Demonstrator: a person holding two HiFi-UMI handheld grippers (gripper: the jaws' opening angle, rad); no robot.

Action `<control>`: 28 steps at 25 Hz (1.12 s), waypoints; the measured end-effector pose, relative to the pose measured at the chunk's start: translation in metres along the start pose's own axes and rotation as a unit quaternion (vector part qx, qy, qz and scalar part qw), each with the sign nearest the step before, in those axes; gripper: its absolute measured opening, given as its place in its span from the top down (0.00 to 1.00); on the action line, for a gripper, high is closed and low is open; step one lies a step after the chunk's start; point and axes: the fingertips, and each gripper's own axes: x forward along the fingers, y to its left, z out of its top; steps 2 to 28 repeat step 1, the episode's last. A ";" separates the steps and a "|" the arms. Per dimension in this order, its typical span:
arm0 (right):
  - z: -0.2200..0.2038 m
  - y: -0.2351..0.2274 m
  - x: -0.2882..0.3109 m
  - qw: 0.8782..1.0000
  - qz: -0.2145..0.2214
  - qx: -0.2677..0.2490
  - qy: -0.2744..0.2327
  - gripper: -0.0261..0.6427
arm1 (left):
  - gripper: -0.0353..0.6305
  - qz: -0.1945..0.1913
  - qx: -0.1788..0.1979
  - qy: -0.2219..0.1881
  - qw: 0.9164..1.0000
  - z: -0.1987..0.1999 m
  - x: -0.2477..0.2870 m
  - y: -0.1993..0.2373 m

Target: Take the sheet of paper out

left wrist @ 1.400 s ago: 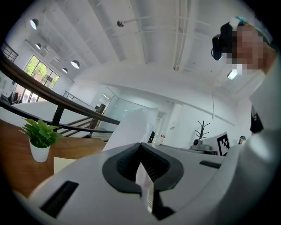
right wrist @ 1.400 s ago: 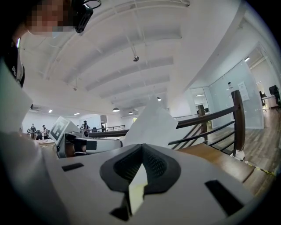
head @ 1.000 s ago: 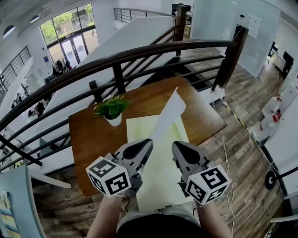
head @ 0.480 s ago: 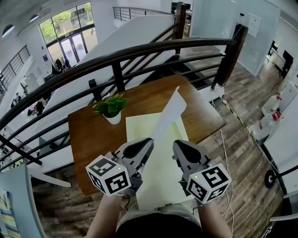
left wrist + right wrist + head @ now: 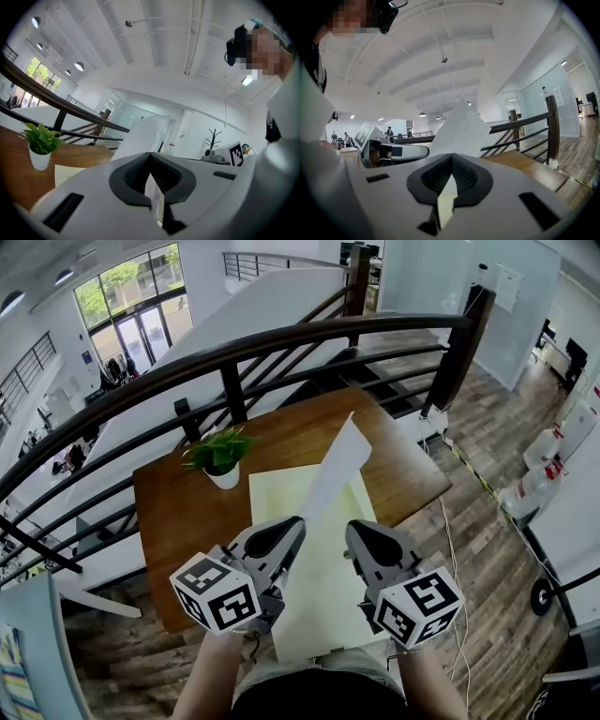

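sheet of paper (image 5: pixel 333 470): thin, white and smooth. it rises at a slant from between the two grippers up over the far part of the table, slightly bowed, ending in a pointed free corner.
pale yellow cover (image 5: pixel 314 587): flat, matte, rectangular. it lies lengthwise on the table under the sheet, and its near end reaches past the table's near edge toward the person. i cannot tell whether it is a folder or an envelope.
left hand-held gripper (image 5: pixel 298 521): grey moulded shell with black ribbed pads. its jaws are together, pinching the lower white edge of the sheet of paper.
right hand-held gripper (image 5: pixel 350 525): same build, just beside the left one. its jaws are together on a thin pale yellow edge of the cover.
marker cubes: a white cube with black square patterns at the back of each gripper, over the person's wrists.
table (image 5: pixel 173 512): brown wood with a smooth, faintly grained top and squared corners.
plant (image 5: pixel 219 450): small, with green pointed leaves, in a round white pot. it stands on the table to the left of the cover, apart from it.
railing (image 5: pixel 281 343): dark curved rails on dark posts, beyond the table.
floor (image 5: pixel 487 549): wood planks of mixed brown tones.
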 end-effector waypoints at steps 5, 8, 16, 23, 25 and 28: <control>0.001 0.000 0.000 1.000 0.000 0.000 0.001 0.92 | 0.92 0.001 -0.001 0.000 1.000 0.000 0.000 0.000; 0.001 0.000 0.000 1.000 0.000 0.000 0.001 0.92 | 0.92 0.001 -0.001 0.000 1.000 0.000 0.000 0.000; 0.001 0.000 0.000 1.000 0.000 0.000 0.001 0.92 | 0.92 0.001 -0.001 0.000 1.000 0.000 0.000 0.000; 0.001 0.000 0.000 1.000 0.000 0.000 0.001 0.92 | 0.92 0.001 -0.001 0.000 1.000 0.000 0.000 0.000; 0.001 0.000 0.000 1.000 0.000 0.000 0.001 0.92 | 0.92 0.001 -0.001 0.000 1.000 0.000 0.000 0.000; 0.001 0.000 0.000 1.000 0.000 0.000 0.001 0.92 | 0.92 0.001 -0.001 0.000 1.000 0.000 0.000 0.000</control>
